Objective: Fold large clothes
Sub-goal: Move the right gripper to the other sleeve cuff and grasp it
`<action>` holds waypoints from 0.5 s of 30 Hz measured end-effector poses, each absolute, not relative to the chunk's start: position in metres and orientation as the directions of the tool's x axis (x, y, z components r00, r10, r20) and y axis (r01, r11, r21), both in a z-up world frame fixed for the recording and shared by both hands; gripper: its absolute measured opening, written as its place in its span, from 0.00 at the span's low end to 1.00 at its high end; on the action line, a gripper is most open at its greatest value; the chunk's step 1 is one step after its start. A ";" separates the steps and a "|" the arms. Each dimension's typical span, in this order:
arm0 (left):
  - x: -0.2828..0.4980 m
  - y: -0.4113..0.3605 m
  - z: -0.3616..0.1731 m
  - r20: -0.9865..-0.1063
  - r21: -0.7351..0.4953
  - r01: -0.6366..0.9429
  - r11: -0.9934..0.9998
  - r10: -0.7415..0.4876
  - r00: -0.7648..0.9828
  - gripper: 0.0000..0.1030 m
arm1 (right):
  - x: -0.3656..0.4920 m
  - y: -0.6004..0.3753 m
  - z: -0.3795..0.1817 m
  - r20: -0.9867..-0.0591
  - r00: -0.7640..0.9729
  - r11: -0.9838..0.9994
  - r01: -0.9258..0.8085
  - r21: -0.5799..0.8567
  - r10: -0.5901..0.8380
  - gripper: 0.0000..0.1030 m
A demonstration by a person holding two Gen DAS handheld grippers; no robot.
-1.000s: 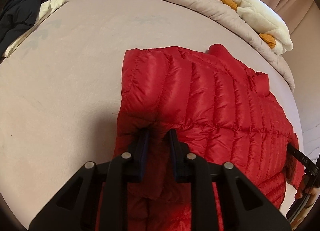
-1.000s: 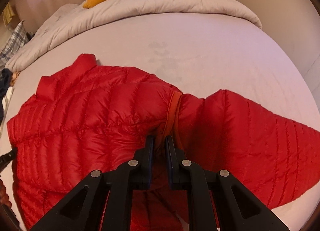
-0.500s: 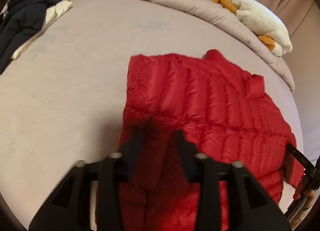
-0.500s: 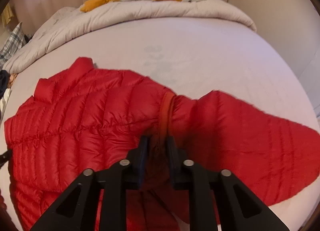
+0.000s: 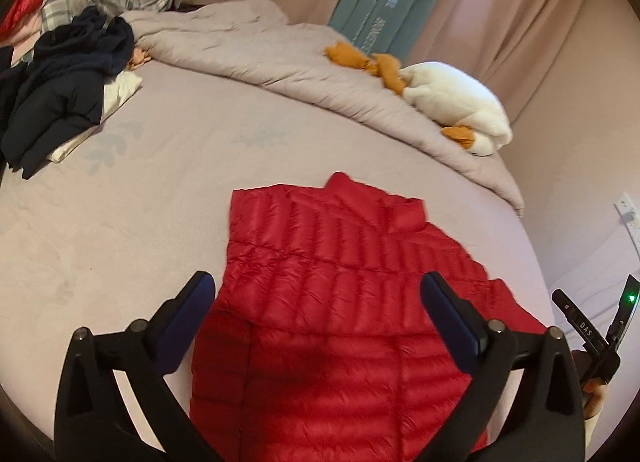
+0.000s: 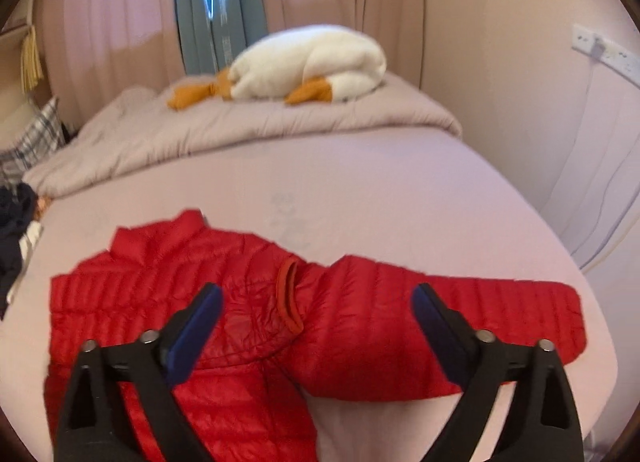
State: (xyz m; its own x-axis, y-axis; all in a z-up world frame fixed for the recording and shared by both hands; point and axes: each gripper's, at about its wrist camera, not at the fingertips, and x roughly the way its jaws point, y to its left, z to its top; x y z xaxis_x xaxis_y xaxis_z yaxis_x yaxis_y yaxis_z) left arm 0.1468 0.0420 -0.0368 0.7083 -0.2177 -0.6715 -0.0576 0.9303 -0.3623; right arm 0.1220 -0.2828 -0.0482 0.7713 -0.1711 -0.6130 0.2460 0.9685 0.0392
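Note:
A red quilted down jacket (image 5: 336, 302) lies flat on the bed, collar toward the far side. In the right wrist view the same jacket (image 6: 160, 294) has one sleeve (image 6: 460, 314) stretched out to the right and an orange-edged cuff (image 6: 289, 298) lying on its chest. My left gripper (image 5: 318, 302) hovers above the jacket's left half, jaws opening wide, nothing between them. My right gripper (image 6: 318, 314) hangs over the cuff and sleeve, jaws also opening, clear of the fabric. The right gripper's body (image 5: 592, 338) shows at the right edge of the left wrist view.
A rolled grey duvet (image 5: 280, 57) runs along the far side of the bed (image 5: 120, 221), with a white and orange plush goose (image 5: 452, 105) on it. Dark clothes (image 5: 64, 81) are piled at the left. Plaid pillows, curtains and a wall socket (image 6: 604, 49) lie beyond.
Both grippers let go of the jacket, opened wide and rose away from it. The pinched folds dropped flat onto the bed, and more of the room came into view.

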 end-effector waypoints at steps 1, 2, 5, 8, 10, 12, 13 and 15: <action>0.140 0.040 -0.033 -0.663 -0.372 -0.048 0.927 -0.229 0.713 1.00 | 0.114 -0.284 -0.043 -0.598 0.783 0.968 0.247 0.047 -0.171 0.98; 0.135 0.040 -0.032 -0.658 -0.378 -0.042 0.925 -0.237 0.714 1.00 | 0.105 -0.286 -0.039 -0.583 0.794 0.967 0.248 0.053 -0.172 0.98; 0.119 0.034 -0.034 -0.656 -0.391 -0.028 0.920 -0.257 0.709 1.00 | 0.086 -0.290 -0.032 -0.554 0.811 0.960 0.271 0.069 -0.189 0.99; 0.108 0.028 -0.042 -0.675 -0.369 -0.024 0.929 -0.250 0.694 1.00 | 0.066 -0.305 -0.032 -0.540 0.817 0.945 0.307 0.113 -0.201 0.99; 0.103 0.024 -0.050 -0.689 -0.362 -0.016 0.932 -0.256 0.678 1.00 | 0.055 -0.320 -0.036 -0.535 0.818 0.930 0.337 0.150 -0.210 0.99; 0.098 0.020 -0.058 -0.688 -0.373 0.007 0.928 -0.281 0.669 1.00 | 0.042 -0.336 -0.042 -0.535 0.813 0.906 0.380 0.187 -0.231 0.99; 0.096 0.017 -0.064 -0.693 -0.372 0.014 0.928 -0.288 0.660 1.00 | 0.036 -0.348 -0.048 -0.537 0.806 0.886 0.414 0.209 -0.250 0.99; 0.093 0.010 -0.073 -0.708 -0.361 0.028 0.932 -0.293 0.642 1.00 | 0.027 -0.365 -0.060 -0.554 0.787 0.854 0.462 0.238 -0.271 0.99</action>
